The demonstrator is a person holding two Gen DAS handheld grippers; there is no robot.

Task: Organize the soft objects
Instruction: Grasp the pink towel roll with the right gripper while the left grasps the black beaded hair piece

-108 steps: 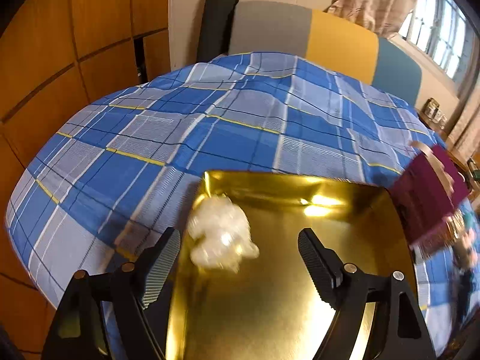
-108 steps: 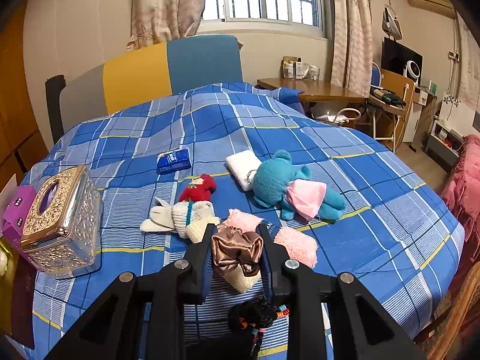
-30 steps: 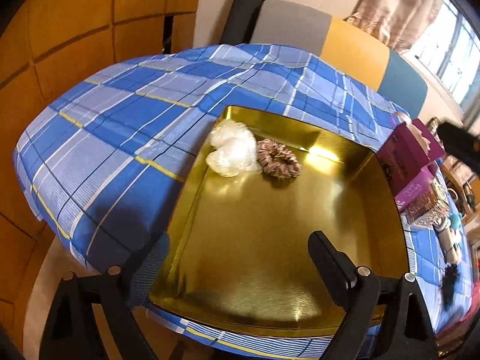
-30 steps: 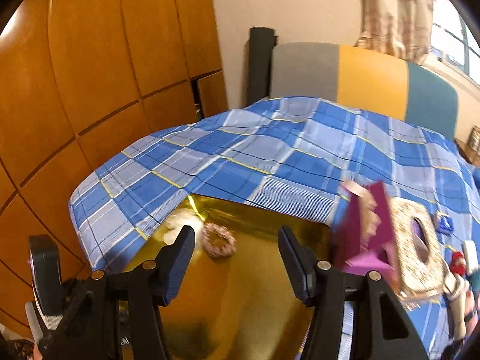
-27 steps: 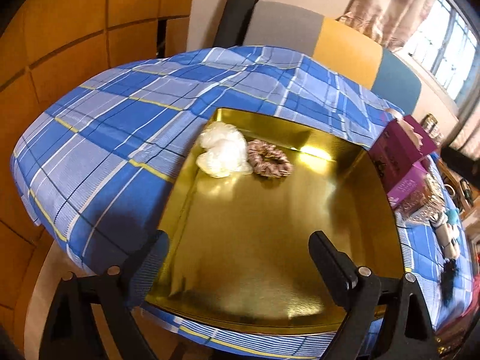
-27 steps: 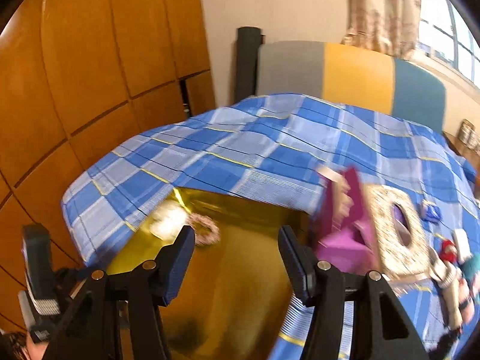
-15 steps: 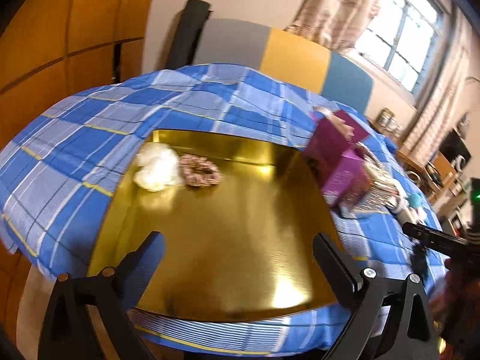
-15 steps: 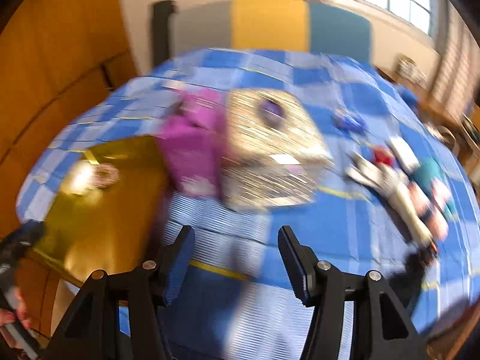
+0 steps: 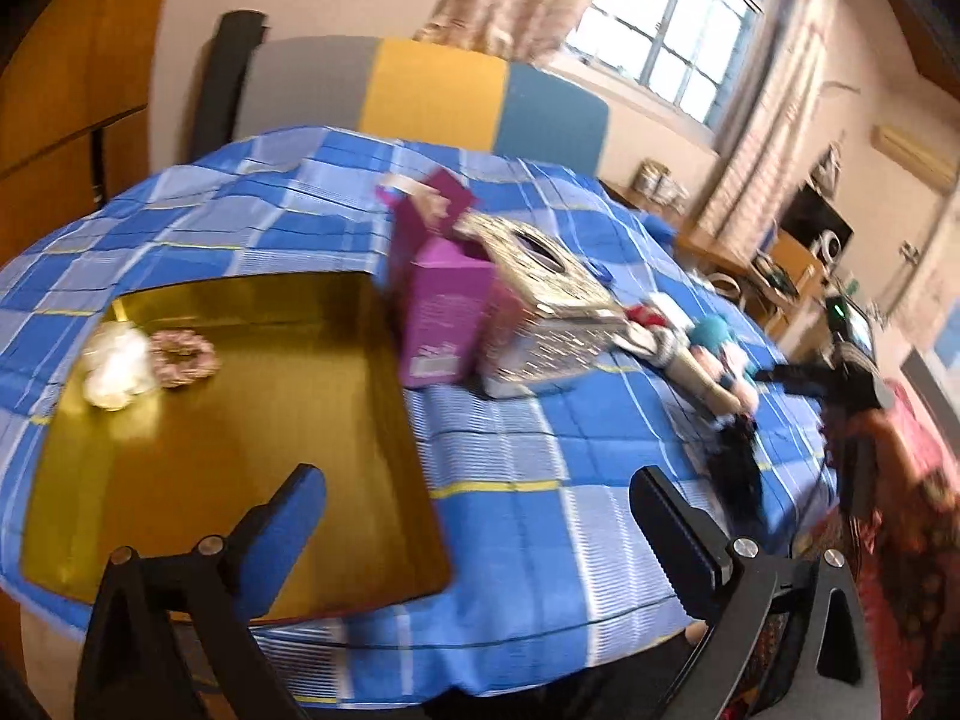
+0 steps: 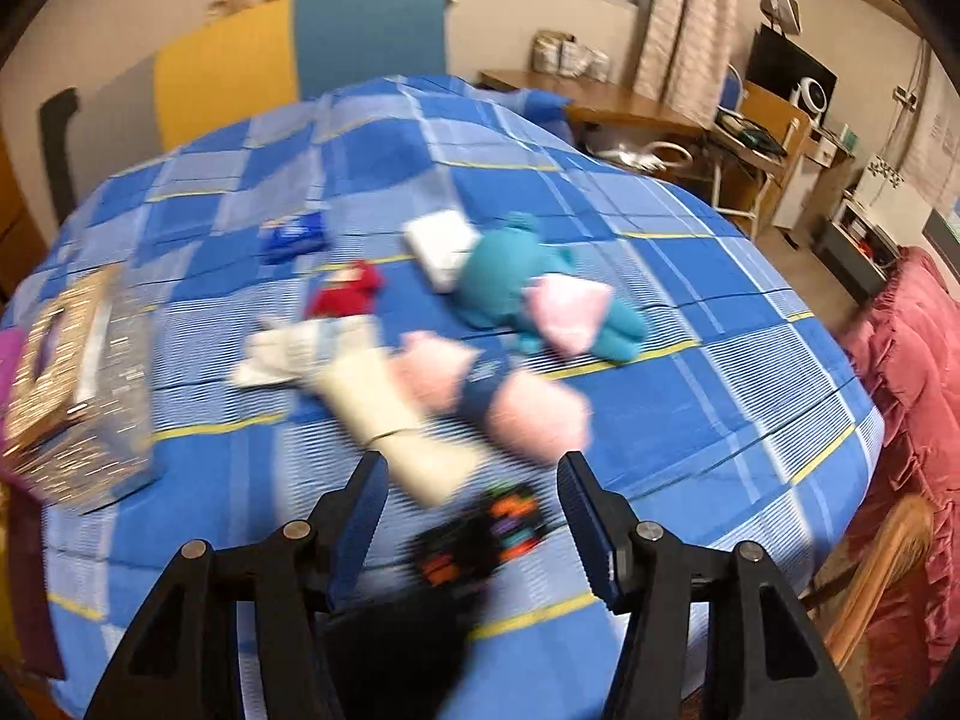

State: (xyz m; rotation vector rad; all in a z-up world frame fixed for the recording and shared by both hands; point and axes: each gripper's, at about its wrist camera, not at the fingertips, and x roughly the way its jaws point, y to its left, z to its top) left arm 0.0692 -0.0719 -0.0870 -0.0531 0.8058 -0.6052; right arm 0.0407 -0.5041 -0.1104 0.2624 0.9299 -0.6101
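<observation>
A gold tray (image 9: 240, 450) lies on the blue checked bedspread and holds a white fluffy puff (image 9: 114, 363) and a brown scrunchie (image 9: 183, 351). My left gripper (image 9: 474, 480) hovers over the tray's right edge, jaws wide and still opening, nothing between them. My right gripper (image 10: 471, 468) hangs over the soft things with its jaws opening. A blurred black bundle with coloured bits (image 10: 480, 534) lies below and between its fingers, and no pad presses on it. Beyond lie a cream sock (image 10: 396, 420), a pink fluffy piece (image 10: 528, 414), a teal plush toy (image 10: 510, 276), a red toy (image 10: 345, 291) and a white cloth (image 10: 438, 240).
A purple box (image 9: 441, 300) and a silver tissue box (image 9: 546, 312) stand between the tray and the soft things. A blue packet (image 10: 294, 237) lies farther back. The bed's edge runs close in front, with a wooden desk (image 10: 636, 102) and pink ruffled fabric (image 10: 912, 360) to the right.
The brown scrunchie, earlier in my right gripper, now lies in the tray beside the white puff. My right gripper has swung from the tray to the soft things. The left view has turned right.
</observation>
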